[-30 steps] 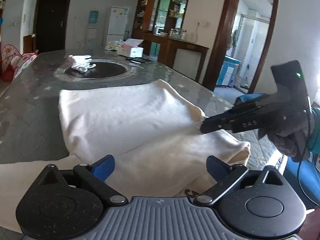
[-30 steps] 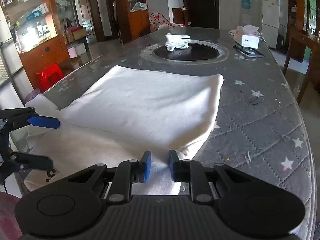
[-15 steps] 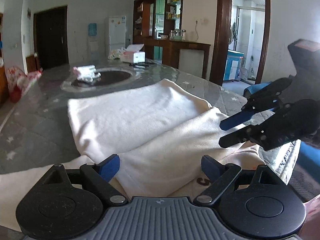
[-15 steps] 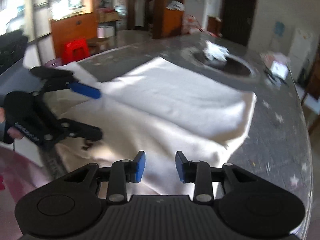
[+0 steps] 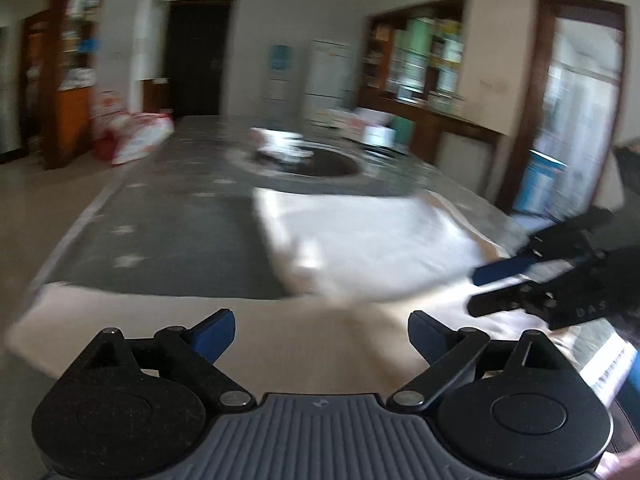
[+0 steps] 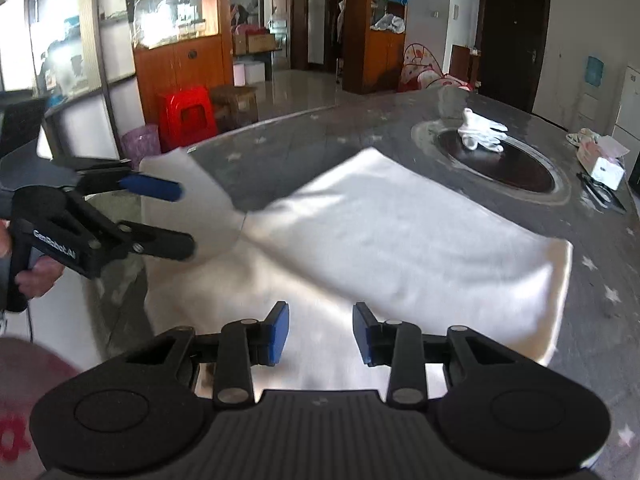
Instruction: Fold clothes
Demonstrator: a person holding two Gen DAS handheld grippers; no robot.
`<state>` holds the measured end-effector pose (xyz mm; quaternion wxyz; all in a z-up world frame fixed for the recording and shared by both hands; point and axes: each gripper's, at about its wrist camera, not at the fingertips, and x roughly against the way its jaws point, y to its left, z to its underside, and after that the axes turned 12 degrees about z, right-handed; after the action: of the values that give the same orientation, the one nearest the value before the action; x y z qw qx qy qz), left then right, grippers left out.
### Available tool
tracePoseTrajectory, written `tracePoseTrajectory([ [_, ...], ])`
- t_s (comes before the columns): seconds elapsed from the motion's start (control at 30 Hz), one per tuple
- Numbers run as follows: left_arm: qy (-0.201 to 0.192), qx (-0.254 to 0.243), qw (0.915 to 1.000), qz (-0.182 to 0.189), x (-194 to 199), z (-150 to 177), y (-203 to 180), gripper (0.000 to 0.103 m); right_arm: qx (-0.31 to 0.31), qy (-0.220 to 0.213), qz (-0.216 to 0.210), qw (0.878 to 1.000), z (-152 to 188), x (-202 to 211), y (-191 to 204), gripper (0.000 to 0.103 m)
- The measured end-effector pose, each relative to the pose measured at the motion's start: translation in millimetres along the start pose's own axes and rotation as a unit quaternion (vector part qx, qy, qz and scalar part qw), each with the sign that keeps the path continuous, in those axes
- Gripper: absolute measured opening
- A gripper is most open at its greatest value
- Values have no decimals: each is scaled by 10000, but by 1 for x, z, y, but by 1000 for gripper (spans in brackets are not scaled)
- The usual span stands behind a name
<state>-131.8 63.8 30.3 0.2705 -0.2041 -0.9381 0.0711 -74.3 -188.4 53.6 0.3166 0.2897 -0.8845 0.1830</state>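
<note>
Both pairs of fingers are being held apart, clamping nothing: the left gripper point(image 5: 320, 334) wide, the right gripper point(image 6: 320, 330) less so. The cream garment point(image 6: 400, 232) is lying just ahead of and beneath both, spread on the quilted grey table point(image 6: 600, 280), one layer already doubled over, a sleeve-like flap sticking out beside the left fingers. If another fold is being made, soft limp edges are best pinched at matching corners and carried evenly. White gloves point(image 6: 482, 136) are resting farther ahead.
</note>
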Motion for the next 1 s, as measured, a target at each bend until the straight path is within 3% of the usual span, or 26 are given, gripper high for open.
tracePoseTrajectory([
  [0.13, -227, 426, 9950, -878, 15, -1, 33, 99, -19, 161, -156, 9997, -6, -27, 9, 35],
  [0.3, -437, 856, 9760, -1954, 30, -2, 73, 97, 44, 126, -197, 9997, -6, -25, 16, 35],
  [0.4, -416, 983, 9674, -2297, 28, -1, 90, 93, 52, 44, -179, 9998, -8, -17, 15, 35],
  [0.67, -320, 1499, 9528, -2620, 24, 8, 107, 73, -56, -54, -206, 9998, -8, -6, 17, 36],
  [0.77, -381, 1559, 9478, -2755, 27, 10, 109, 59, -76, -99, -209, 9997, -7, -1, 18, 37],
  [0.83, -409, 1581, 9462, -2793, 28, 10, 110, 43, -132, -113, -195, 9997, -5, 0, 18, 38],
  [0.93, -424, 1630, 9480, -2700, 31, 8, 111, 22, -224, -130, -170, 9995, -3, 1, 17, 39],
  [1.0, -484, 1803, 9525, -2404, 34, 7, 112, 14, -264, -147, -154, 9994, -2, 3, 15, 39],
])
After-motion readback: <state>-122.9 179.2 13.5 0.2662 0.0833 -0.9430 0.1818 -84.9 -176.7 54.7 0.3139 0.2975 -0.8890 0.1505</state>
